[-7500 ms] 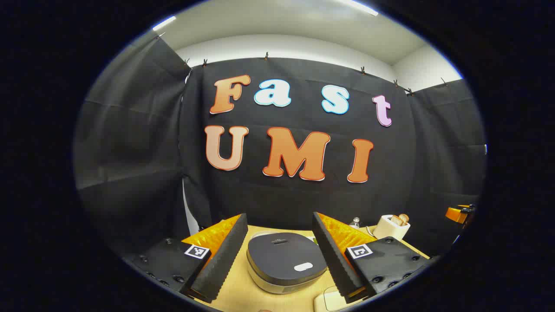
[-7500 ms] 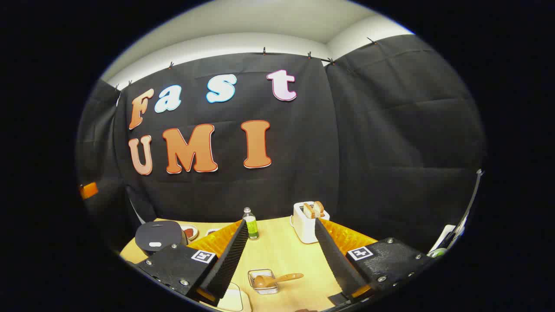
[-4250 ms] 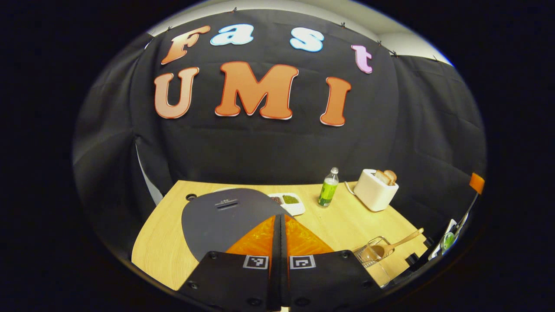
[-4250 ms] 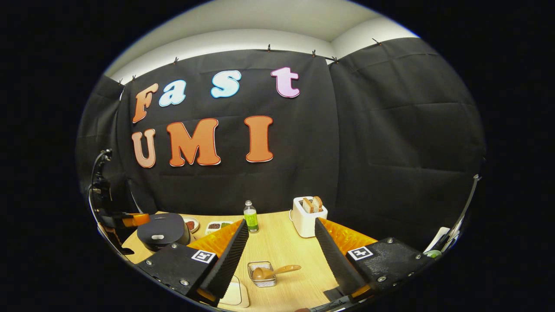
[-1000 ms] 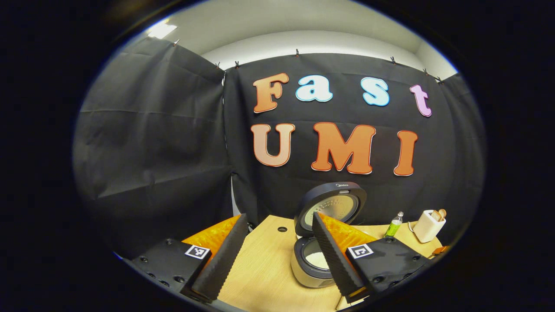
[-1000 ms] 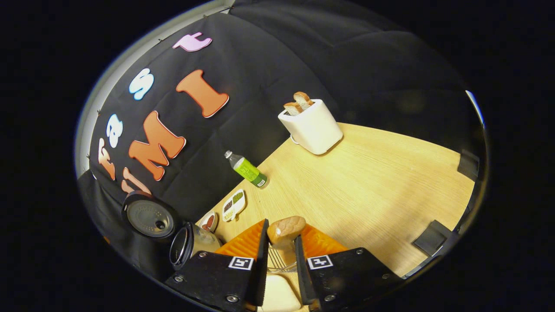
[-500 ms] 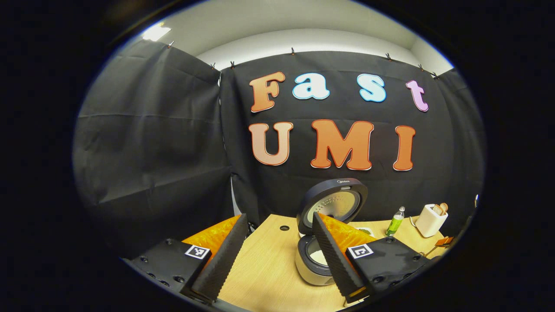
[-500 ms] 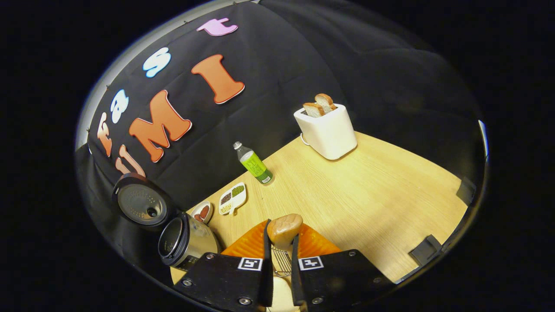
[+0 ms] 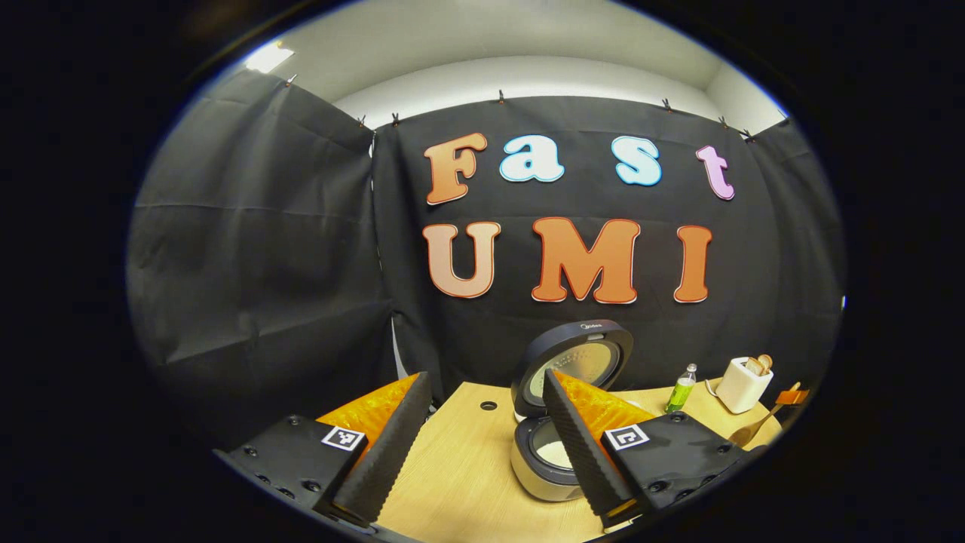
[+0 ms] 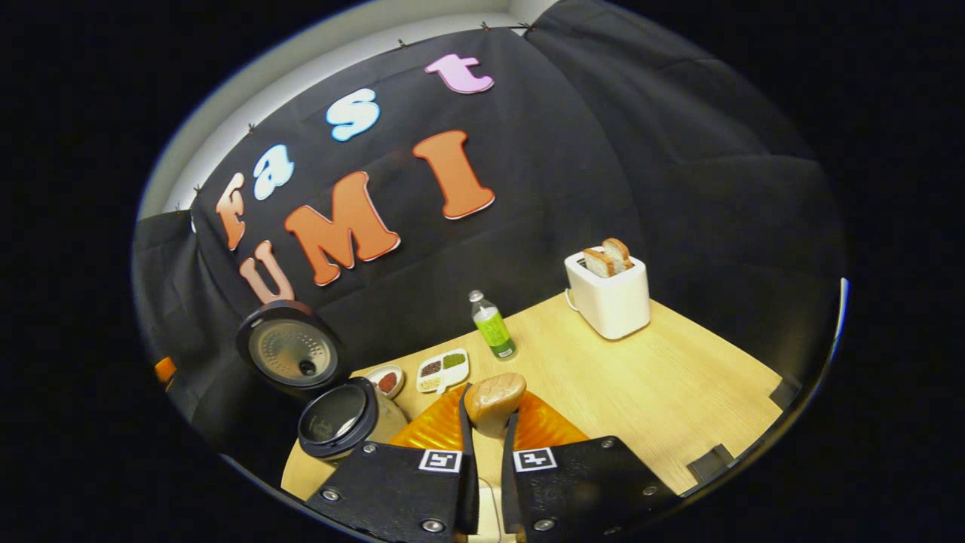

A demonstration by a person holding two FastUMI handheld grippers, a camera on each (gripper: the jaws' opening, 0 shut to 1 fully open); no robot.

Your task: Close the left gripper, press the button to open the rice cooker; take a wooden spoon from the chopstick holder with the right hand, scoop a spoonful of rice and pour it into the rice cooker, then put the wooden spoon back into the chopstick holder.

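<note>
In the left gripper view, my left gripper (image 9: 482, 441) has its jaws spread wide with nothing between them. Just past the right finger sits the rice cooker (image 9: 544, 460), its lid (image 9: 574, 363) standing up behind the pot and pale rice visible in the bowl. I judge the button press done, since the cooker is open. Far off to the right of the jaws, at the table's (image 9: 460, 483) edge, I see the wooden spoon (image 9: 754, 428) hanging in the air under the other gripper. A green bottle (image 9: 682, 388) and a white toaster (image 9: 742, 383) stand beyond it.

In the right gripper view, my right gripper (image 10: 483, 422) has its jaws drawn narrow and pressed on the wooden spoon (image 10: 494, 398), whose bowl pokes up just ahead of the fingertips. So I take the spoon as picked from the holder. I cannot tell from here whether the bowl carries any rice; its rounded back faces the camera. The open rice cooker (image 10: 337, 419) lies to the left of the jaws and near, its lid (image 10: 290, 354) tipped back. Ahead of the jaws are a divided dish of grains (image 10: 443, 369), a small round dish (image 10: 384, 379), the bottle (image 10: 493, 326) and the toaster (image 10: 609, 294).

Left to do, as I judge it: scoop the rice, pour it into the cooker, and return the spoon to the chopstick holder.
</note>
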